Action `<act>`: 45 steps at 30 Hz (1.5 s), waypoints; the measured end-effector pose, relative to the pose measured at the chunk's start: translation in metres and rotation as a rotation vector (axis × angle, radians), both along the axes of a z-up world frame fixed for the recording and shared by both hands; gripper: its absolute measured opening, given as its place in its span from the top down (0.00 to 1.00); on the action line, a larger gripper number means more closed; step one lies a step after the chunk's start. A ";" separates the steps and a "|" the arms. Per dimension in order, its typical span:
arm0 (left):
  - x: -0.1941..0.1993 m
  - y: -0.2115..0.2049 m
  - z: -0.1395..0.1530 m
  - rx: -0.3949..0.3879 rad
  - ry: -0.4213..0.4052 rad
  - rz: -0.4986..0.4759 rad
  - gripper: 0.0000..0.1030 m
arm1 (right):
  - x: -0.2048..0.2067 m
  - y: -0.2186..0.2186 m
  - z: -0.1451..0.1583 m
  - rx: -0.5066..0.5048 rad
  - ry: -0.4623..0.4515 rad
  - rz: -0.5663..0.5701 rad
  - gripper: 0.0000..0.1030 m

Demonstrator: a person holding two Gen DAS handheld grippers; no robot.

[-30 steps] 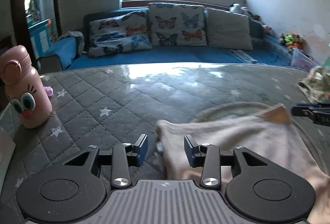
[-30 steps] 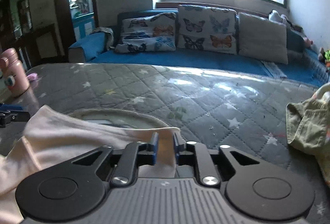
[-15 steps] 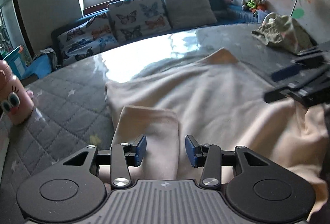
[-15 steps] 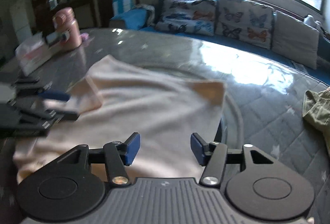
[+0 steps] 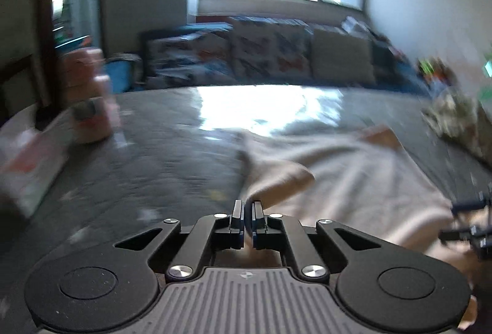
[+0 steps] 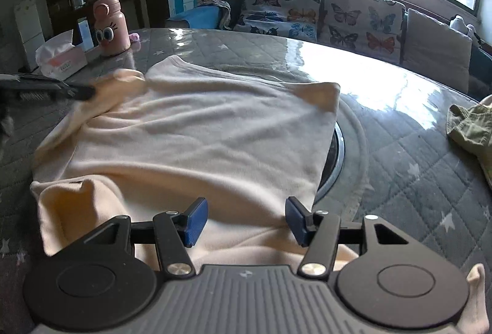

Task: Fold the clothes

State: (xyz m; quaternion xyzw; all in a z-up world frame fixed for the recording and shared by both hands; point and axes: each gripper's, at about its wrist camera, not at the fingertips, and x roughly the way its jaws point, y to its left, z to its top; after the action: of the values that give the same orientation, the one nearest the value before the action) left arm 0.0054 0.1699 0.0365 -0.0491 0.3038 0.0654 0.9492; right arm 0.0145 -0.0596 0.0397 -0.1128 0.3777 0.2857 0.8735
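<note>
the cream shirt (image 6: pixel 196 131) is lying spread on the grey quilted table (image 6: pixel 415 155), 1 sleeve folded over its left side. the left gripper (image 5: pixel 246 215) is pinching that sleeve's edge, its 2 fingers nearly together. the right gripper (image 6: pixel 244 222) is hovering wide apart over the shirt's near edge. a pink bottle (image 6: pixel 111 25) and a tissue box (image 6: pixel 60 59) are standing beyond, an olive garment (image 6: pixel 470 131) lying to the right.
</note>
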 end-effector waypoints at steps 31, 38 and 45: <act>-0.090 -0.002 0.014 0.010 -0.009 0.014 0.15 | -0.073 0.058 0.007 -0.030 -0.052 0.295 0.78; -0.064 -0.043 0.013 0.049 -0.025 -0.095 0.11 | -0.092 0.045 0.013 -0.035 -0.096 0.313 0.98; -0.051 -0.065 0.003 0.082 -0.004 -0.168 0.21 | -0.120 0.030 0.017 -0.088 -0.075 0.414 0.99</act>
State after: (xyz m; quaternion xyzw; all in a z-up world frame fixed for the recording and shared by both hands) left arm -0.0456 0.1053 0.0393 0.0152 0.3021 -0.0024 0.9531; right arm -0.1056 -0.0297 0.0563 -0.2364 0.3257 0.4377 0.8040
